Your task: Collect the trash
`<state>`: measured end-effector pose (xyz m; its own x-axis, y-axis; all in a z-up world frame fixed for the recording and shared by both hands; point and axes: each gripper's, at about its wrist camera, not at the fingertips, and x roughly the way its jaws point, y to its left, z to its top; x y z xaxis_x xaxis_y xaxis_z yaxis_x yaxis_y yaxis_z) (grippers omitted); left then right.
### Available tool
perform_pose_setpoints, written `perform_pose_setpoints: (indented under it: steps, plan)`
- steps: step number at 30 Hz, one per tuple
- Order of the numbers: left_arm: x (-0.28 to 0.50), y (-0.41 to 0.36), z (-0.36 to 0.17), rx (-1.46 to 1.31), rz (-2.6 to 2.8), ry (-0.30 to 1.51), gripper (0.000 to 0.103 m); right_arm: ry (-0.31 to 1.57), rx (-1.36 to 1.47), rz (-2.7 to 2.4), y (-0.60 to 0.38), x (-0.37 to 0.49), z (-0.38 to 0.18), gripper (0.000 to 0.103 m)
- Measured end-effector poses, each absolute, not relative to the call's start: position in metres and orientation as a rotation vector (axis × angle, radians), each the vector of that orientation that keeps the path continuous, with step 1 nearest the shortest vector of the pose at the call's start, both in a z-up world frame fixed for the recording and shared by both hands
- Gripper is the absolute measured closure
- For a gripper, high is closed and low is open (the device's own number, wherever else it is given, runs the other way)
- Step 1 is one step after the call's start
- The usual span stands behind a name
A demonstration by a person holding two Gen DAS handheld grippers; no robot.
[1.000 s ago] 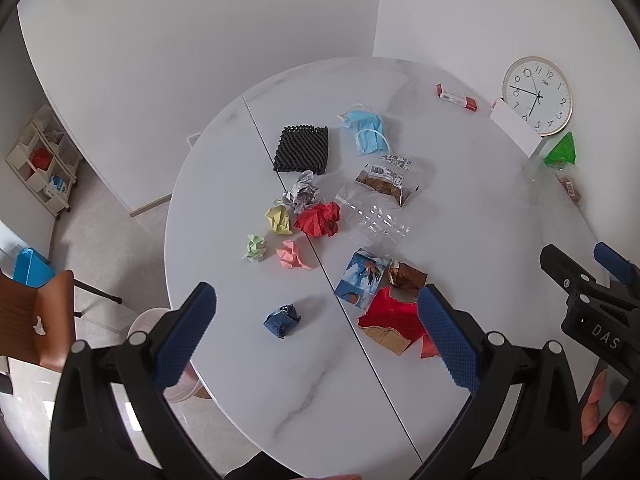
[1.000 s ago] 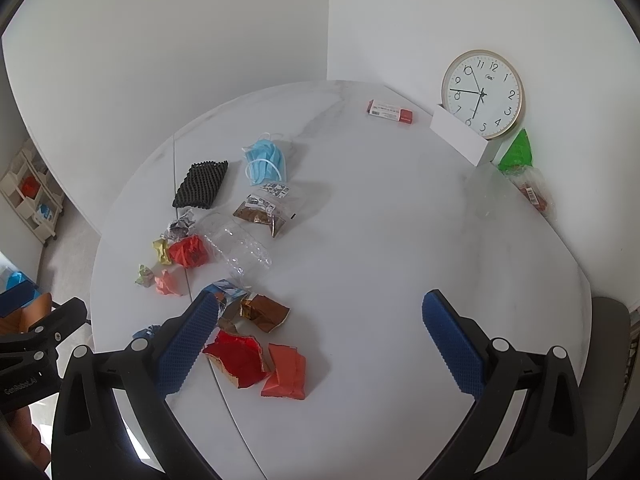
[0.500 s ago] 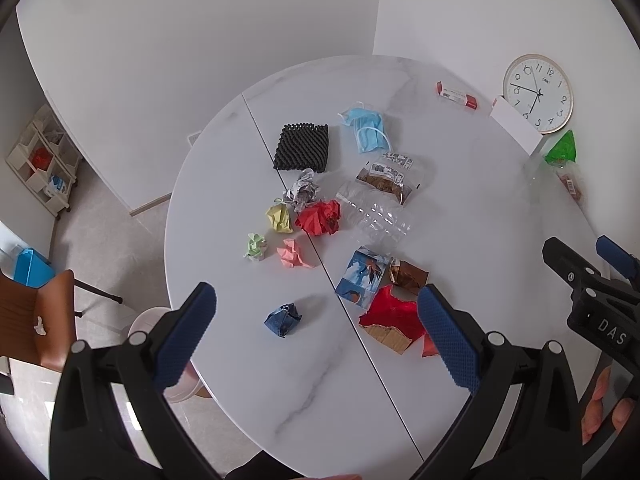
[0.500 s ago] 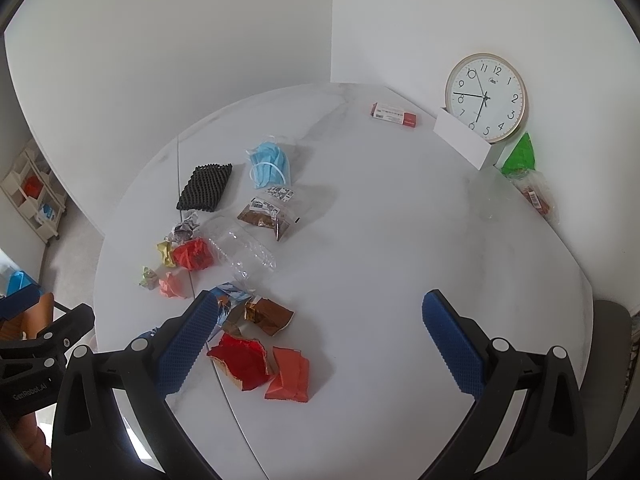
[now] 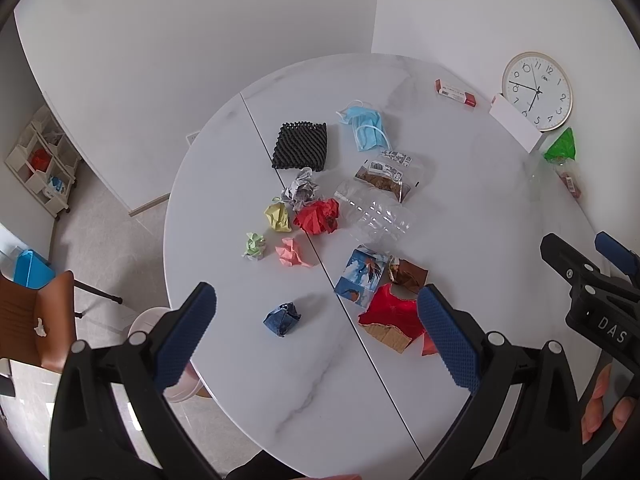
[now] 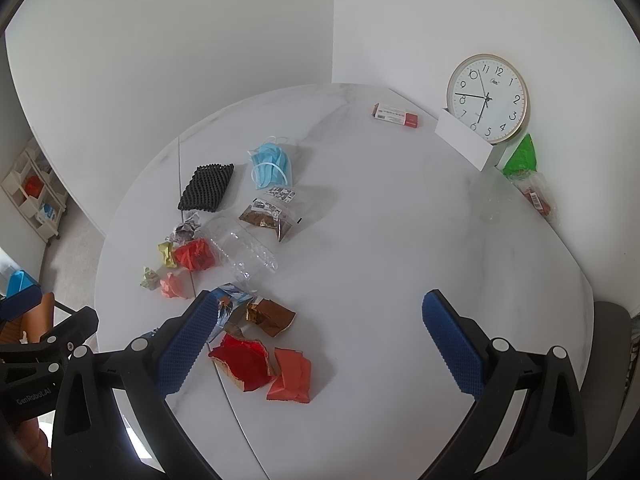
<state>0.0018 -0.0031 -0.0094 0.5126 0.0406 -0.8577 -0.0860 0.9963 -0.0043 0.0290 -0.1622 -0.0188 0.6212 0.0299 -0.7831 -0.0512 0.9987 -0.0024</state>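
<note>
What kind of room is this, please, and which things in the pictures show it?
Probably a plain room in a home or small office. A round white marble-look table stands in a corner of bare white walls, a wall clock leans at its far edge, and a wooden chair and small shelf unit stand on the floor.

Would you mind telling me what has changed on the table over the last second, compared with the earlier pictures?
Very little. The right gripper drifted slightly, so the whole scene sits a touch lower and to the right in its view; the left gripper barely moved. Both stayed open and empty. Nothing was picked up or released: the blue paper ball, red wrapper and face mask lie where they were.
</note>
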Motion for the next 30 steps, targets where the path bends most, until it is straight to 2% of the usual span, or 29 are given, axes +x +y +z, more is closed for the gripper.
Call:
perform_pose_setpoints:
  steps: [30]
  plan:
    - [0.0018,-0.0011,-0.0133,-0.045,0.080,1.035,0.006,0.904,-0.013,0.058,-0.1603,0.0295,-0.0211,0.002]
